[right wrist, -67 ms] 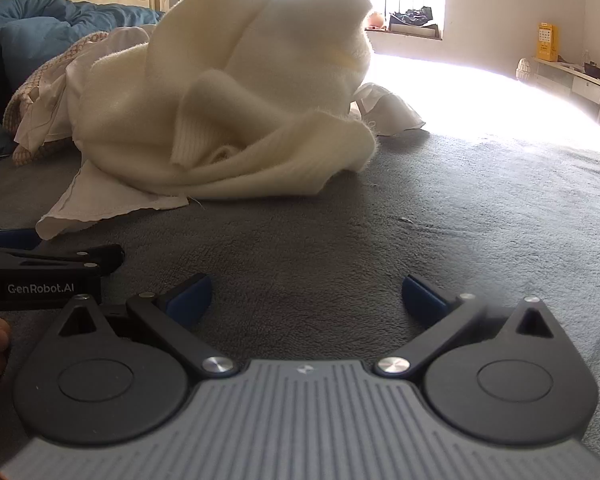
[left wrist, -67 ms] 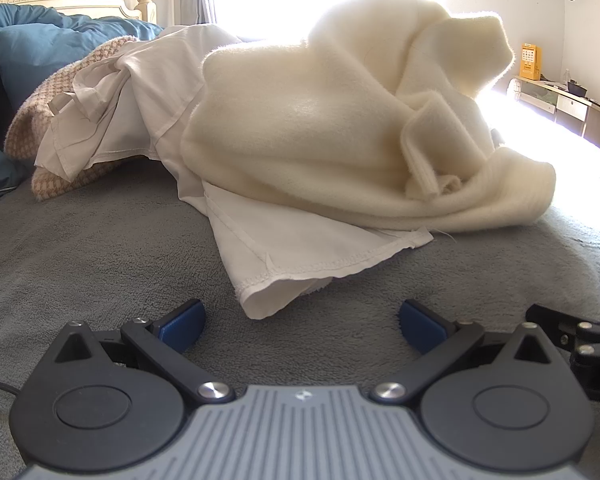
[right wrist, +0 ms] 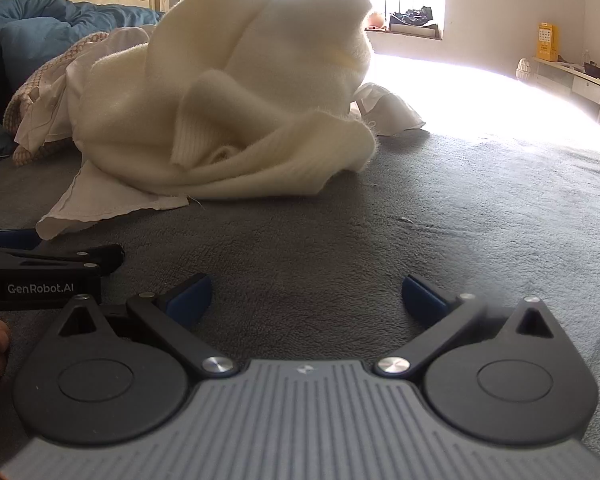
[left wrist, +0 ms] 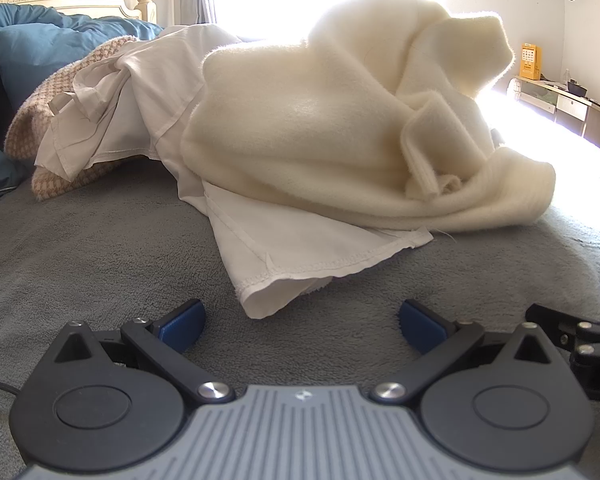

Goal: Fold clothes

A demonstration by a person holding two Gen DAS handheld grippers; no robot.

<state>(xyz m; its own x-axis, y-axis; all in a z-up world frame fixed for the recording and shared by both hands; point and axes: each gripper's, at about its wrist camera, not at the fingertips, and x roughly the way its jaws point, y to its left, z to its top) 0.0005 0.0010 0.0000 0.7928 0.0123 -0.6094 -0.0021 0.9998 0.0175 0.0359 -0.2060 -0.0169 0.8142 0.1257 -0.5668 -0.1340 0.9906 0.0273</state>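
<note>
"genrobot.ai" on left gripper (right wrist: 40,276); it and right gripper (right wrist: 306,300) both spread, empty, above grey bedcover (right wrist: 380,240); cream sweater (right wrist: 236,92) heaped beyond.

Cream sweater (left wrist: 340,120), white shirt (left wrist: 284,248), grey bedcover (left wrist: 80,248), blue duvet (left wrist: 40,48)

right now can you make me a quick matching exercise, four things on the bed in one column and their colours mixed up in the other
Things:
1. fuzzy sweater
2. thin garment
3. duvet
4. bed cover

Colours:
A. grey
B. cream
C. blue
D. white

Pairs: 1-B, 2-D, 3-C, 4-A
</note>
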